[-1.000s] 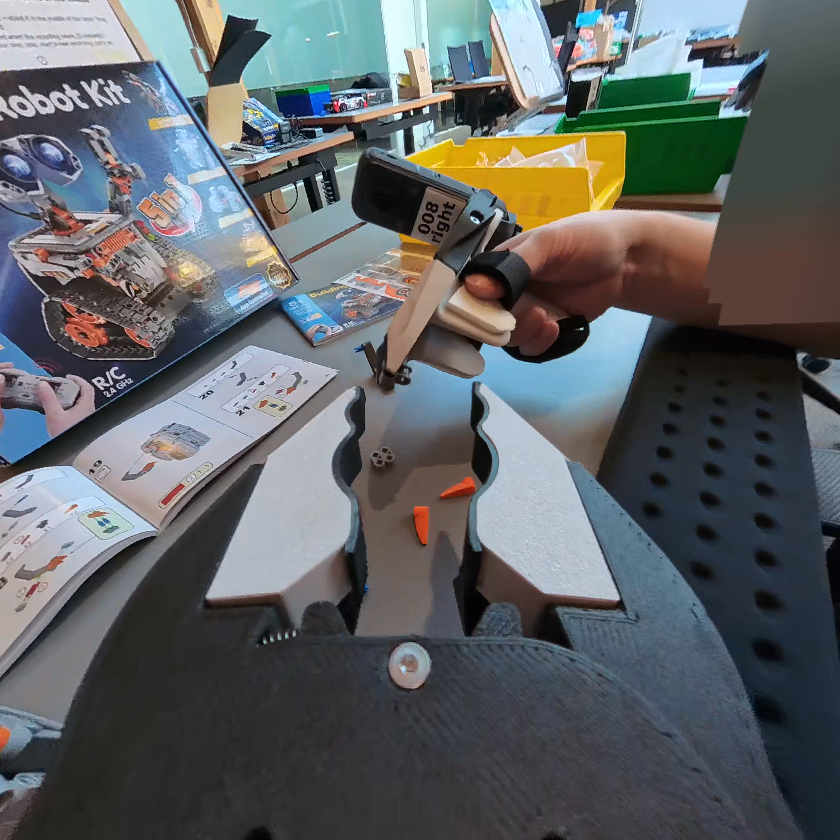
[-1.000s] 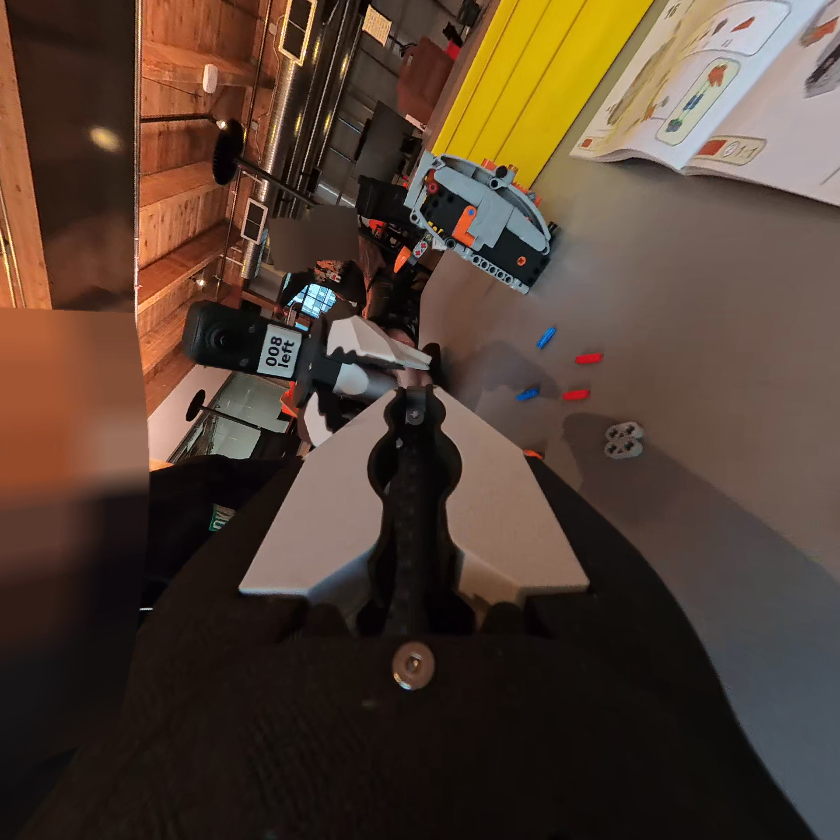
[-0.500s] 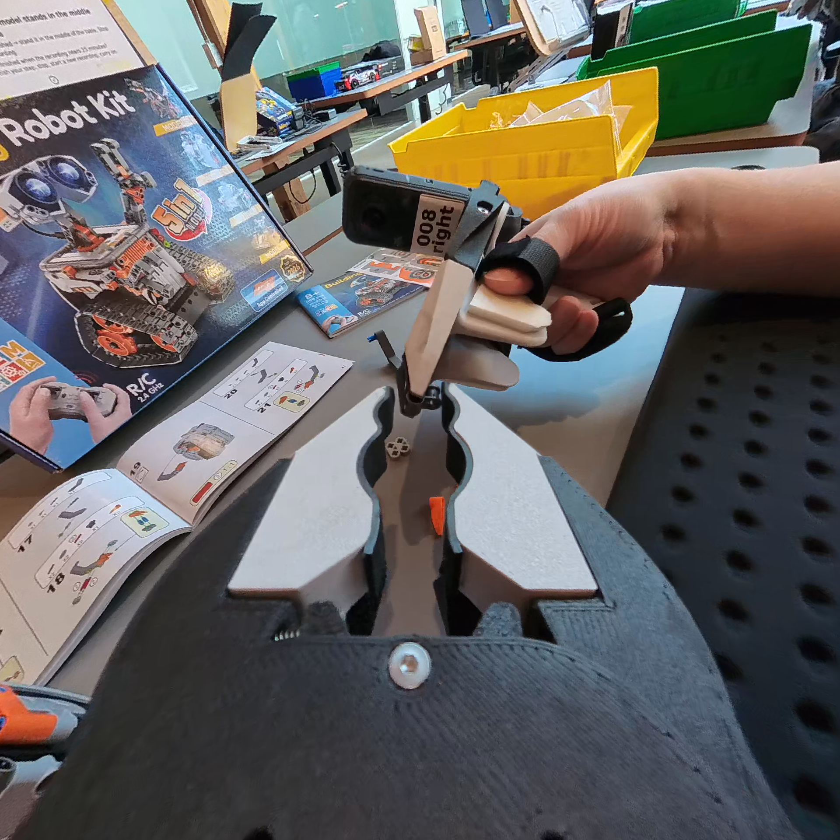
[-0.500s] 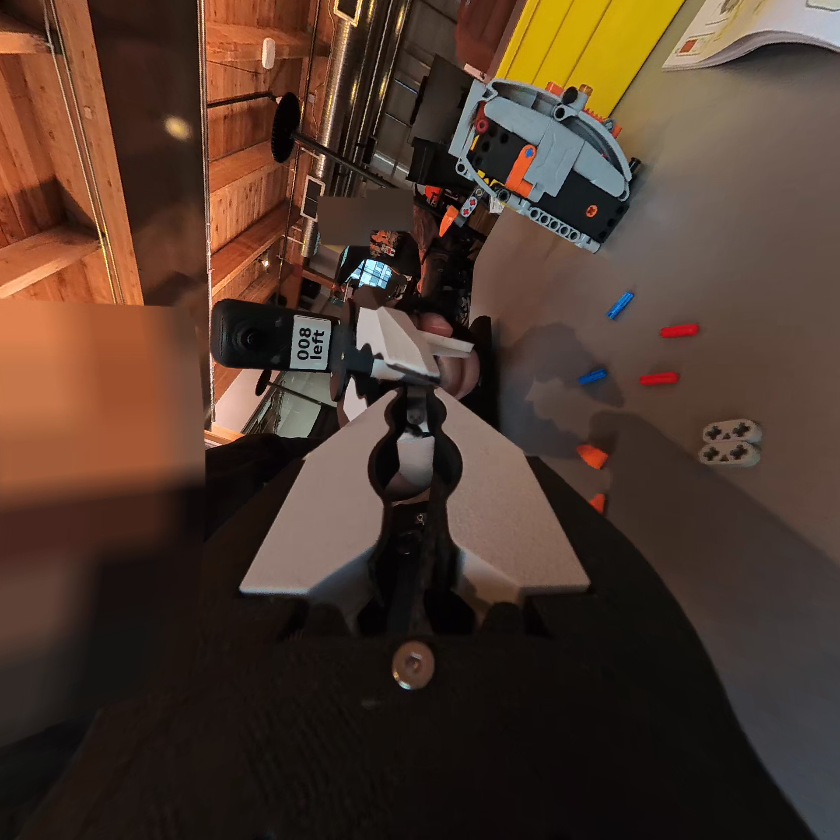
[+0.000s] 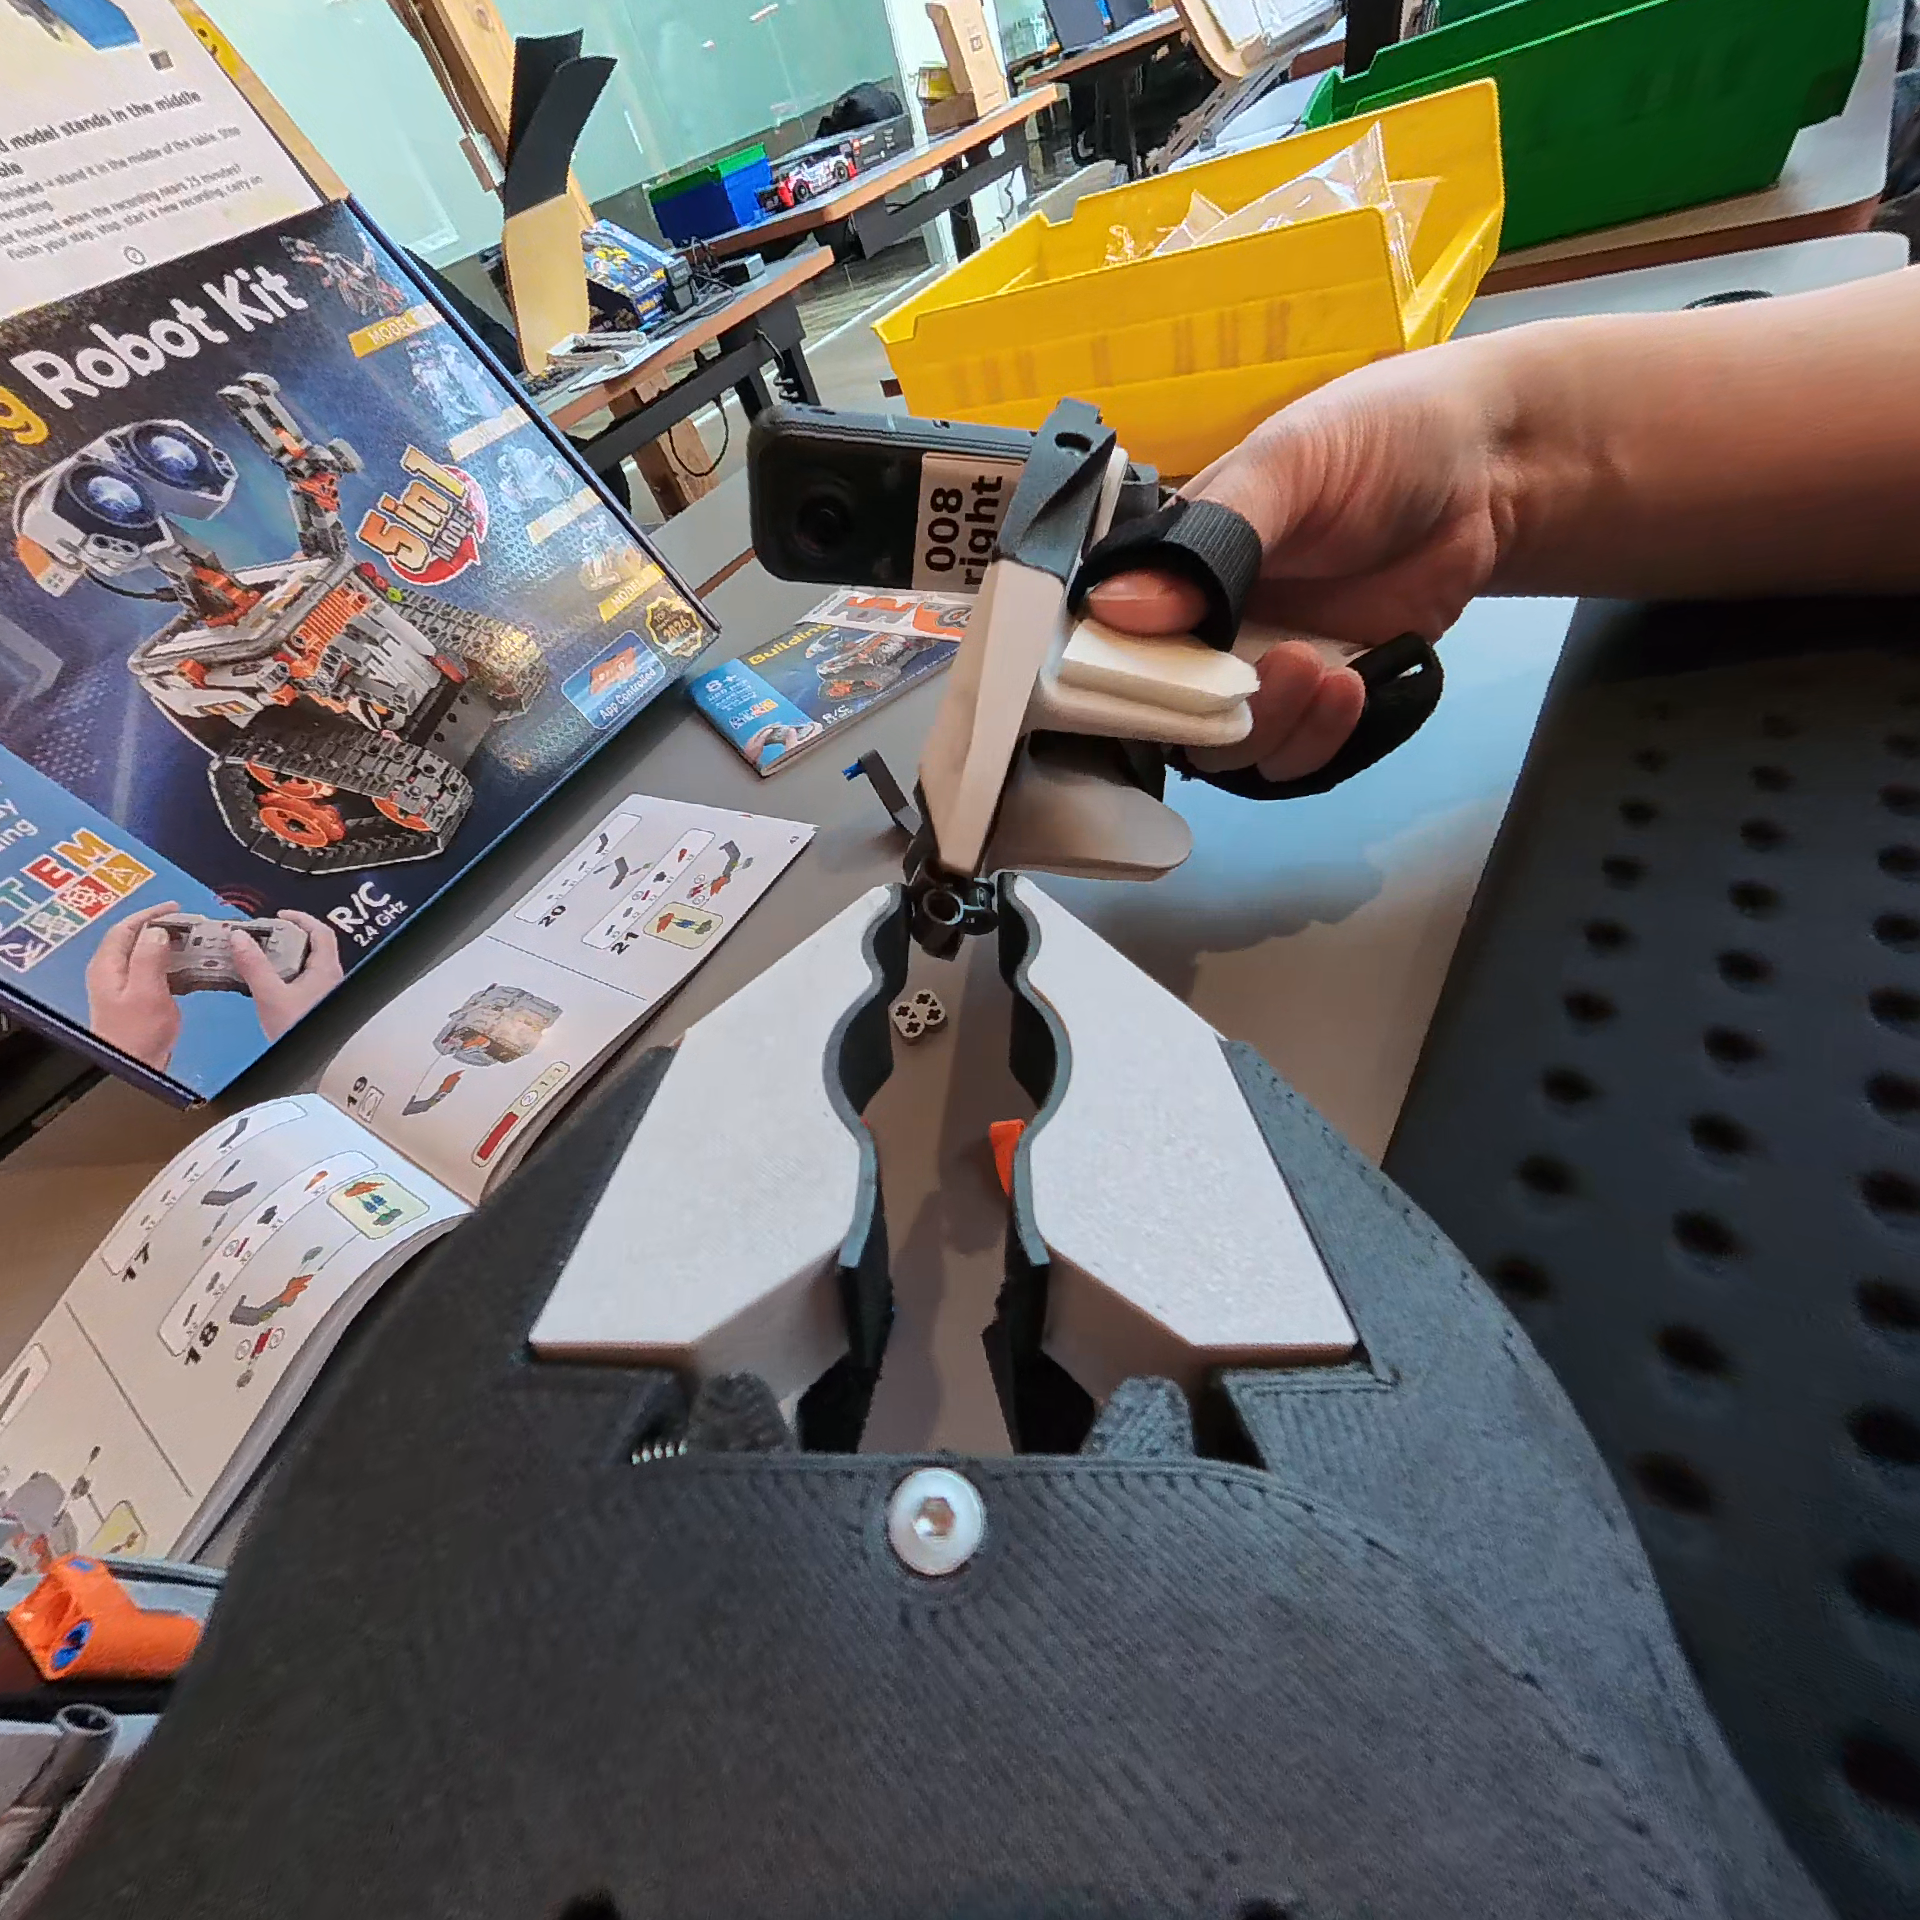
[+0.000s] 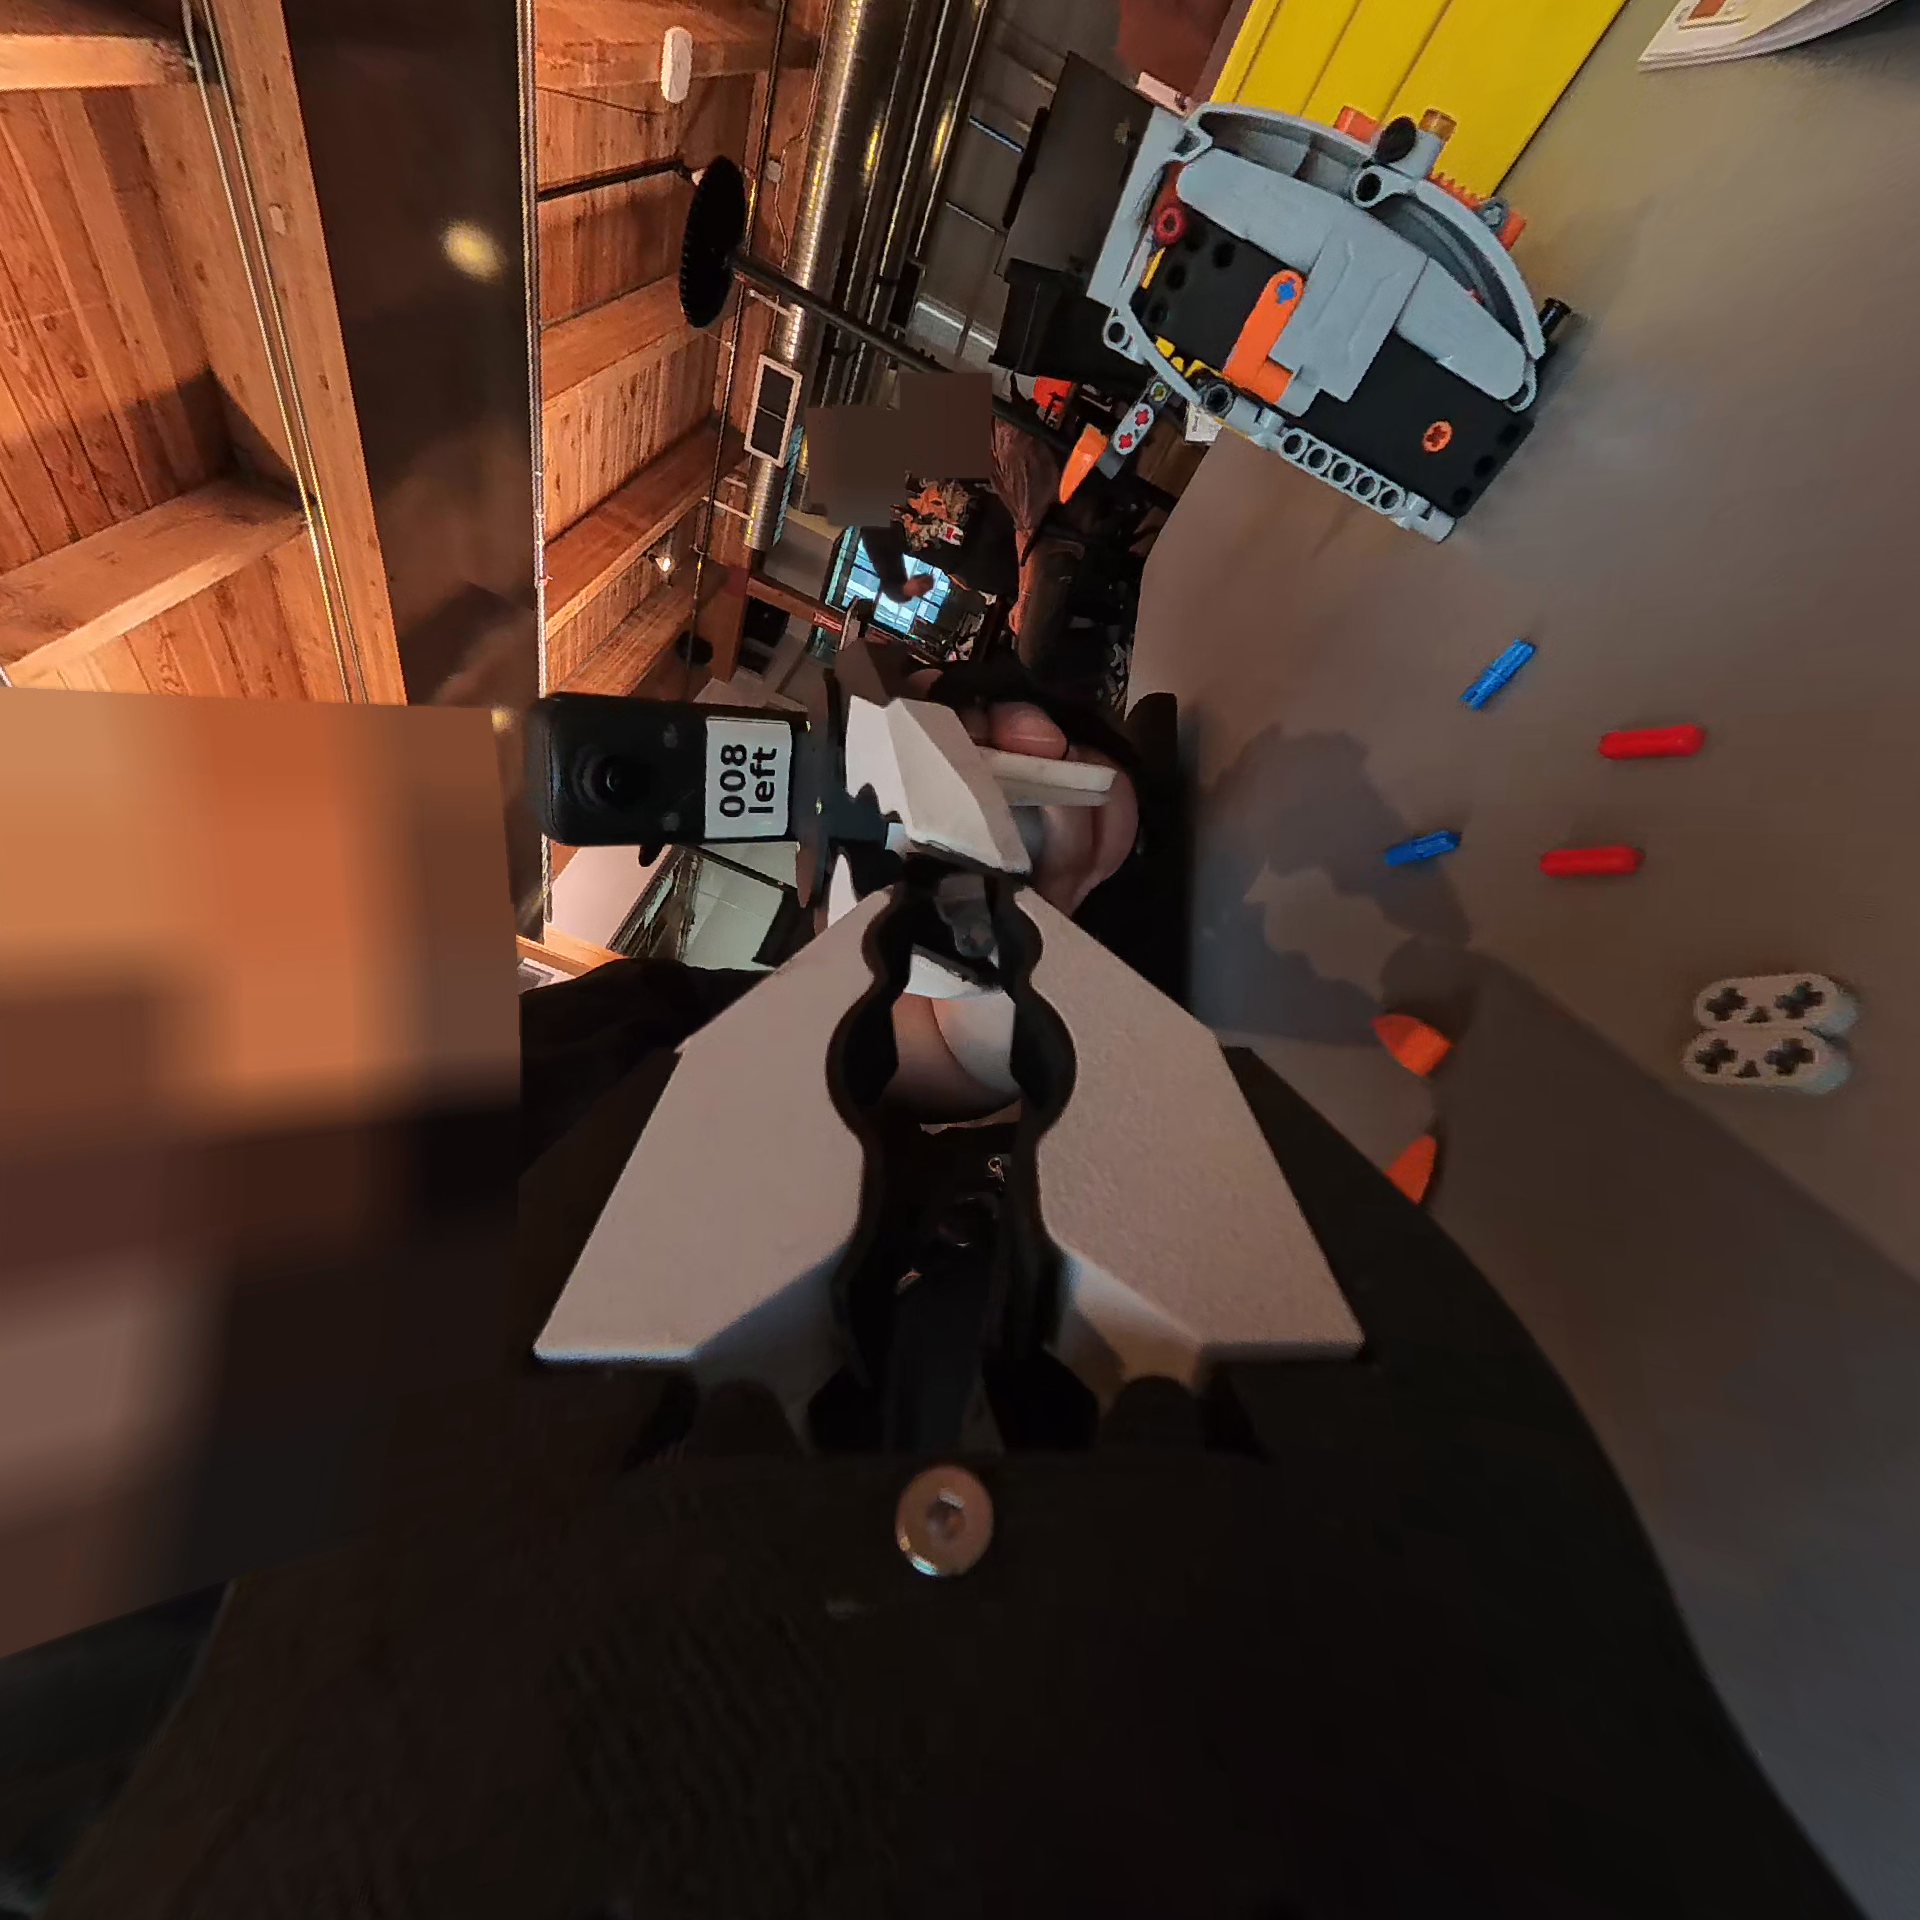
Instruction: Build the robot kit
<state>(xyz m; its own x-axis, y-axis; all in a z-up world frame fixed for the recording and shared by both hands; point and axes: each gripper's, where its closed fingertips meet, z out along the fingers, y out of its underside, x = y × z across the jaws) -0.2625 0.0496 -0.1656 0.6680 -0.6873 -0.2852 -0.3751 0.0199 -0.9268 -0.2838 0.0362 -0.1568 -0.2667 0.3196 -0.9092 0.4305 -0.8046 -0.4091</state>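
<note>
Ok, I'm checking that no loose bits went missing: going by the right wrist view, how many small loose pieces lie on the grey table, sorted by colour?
Small blue plastic pins: 2
Small red plastic pins: 2
Small orange wedge-shaped pieces: 2
Light grey cross-hole connectors: 2
Total: 8

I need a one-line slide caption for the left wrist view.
Left gripper closes around a small black part held by the right gripper above a grey table.
</note>
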